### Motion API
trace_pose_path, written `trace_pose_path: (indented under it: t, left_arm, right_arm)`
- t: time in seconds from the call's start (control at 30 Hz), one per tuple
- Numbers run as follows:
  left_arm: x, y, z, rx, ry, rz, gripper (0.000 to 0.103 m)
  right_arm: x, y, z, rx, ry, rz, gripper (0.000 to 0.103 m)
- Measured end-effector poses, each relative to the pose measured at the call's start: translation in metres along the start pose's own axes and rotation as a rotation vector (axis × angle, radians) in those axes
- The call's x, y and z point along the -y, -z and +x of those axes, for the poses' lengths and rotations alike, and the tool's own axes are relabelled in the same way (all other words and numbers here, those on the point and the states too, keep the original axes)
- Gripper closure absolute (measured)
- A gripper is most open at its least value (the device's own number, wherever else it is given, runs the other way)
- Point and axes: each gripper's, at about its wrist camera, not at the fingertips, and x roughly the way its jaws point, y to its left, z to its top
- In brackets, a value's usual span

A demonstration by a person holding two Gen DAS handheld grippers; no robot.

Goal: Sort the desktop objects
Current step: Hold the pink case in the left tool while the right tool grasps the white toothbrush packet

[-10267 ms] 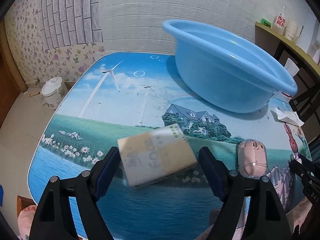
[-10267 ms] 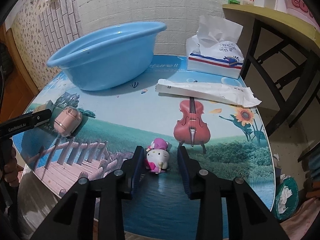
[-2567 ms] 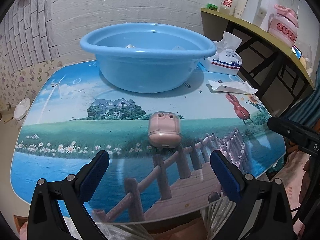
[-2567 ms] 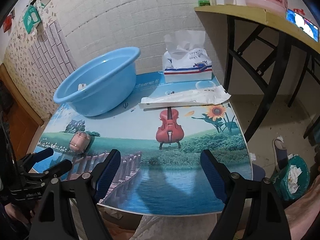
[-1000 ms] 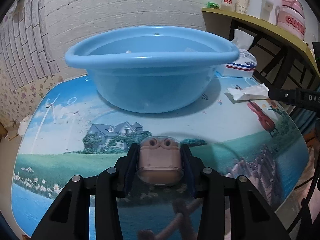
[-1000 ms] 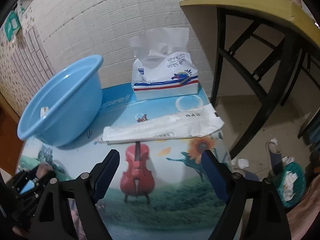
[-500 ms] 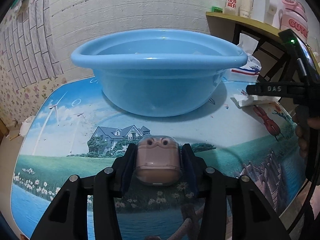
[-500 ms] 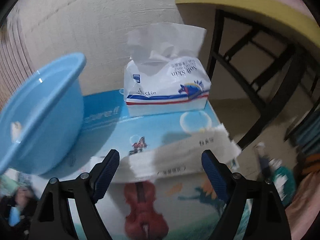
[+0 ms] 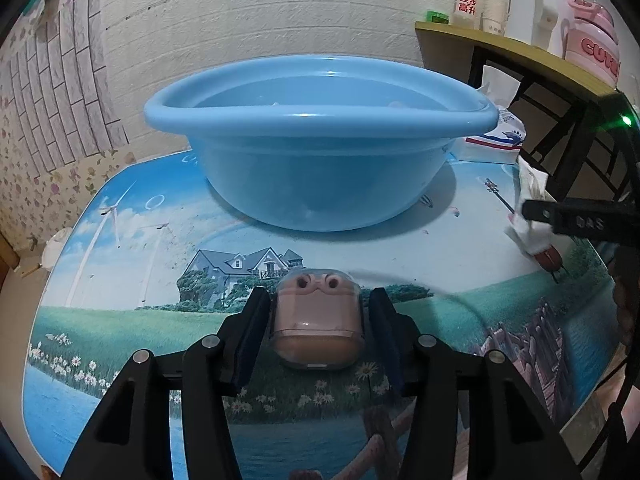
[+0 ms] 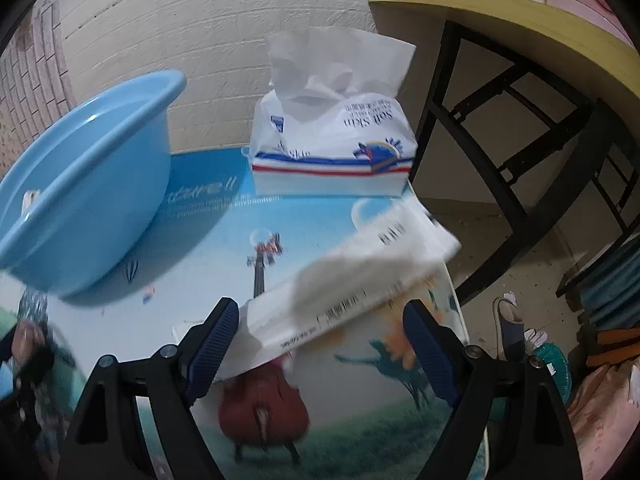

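Printed with a landscape scene, the worktop (image 9: 120,240) carries the sorting job. Nearest, the left gripper (image 9: 316,320) brackets a pink earbud case (image 9: 316,316), its jaws opening, small gaps showing at both sides. The right gripper (image 10: 320,344), jaws spread wide, straddles a flat white paper packet (image 10: 352,280) without pinching it yet; closing on it looks like the next move. Beyond sit the blue basin (image 9: 320,140), likely the drop-off, and a "Soft Skin" tissue pack (image 10: 332,140).
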Motion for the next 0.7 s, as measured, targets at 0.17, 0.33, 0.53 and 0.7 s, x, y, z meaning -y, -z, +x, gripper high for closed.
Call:
trace_pose_path:
  t: [0.17,0.33,0.53,0.7]
  left_arm:
    - [0.001,0.000,-0.001,-0.013,-0.006,-0.017,0.049]
    - [0.008,0.000,-0.001,-0.017,-0.003,-0.010,0.048]
    - [0.008,-0.002,-0.001,-0.024,0.007,-0.018,0.047]
    - [0.004,-0.001,-0.003,-0.027,0.022,-0.034,0.047]
  right_arm:
    - [0.022,0.015,-0.010,-0.002,0.007,0.005,0.017]
    - [0.032,0.023,-0.022,-0.010,-0.008,0.056,0.017]
    - [0.029,0.017,-0.021,0.000,-0.027,0.063,0.017]
    - [0.016,0.010,-0.013,-0.002,-0.010,0.058,0.017]
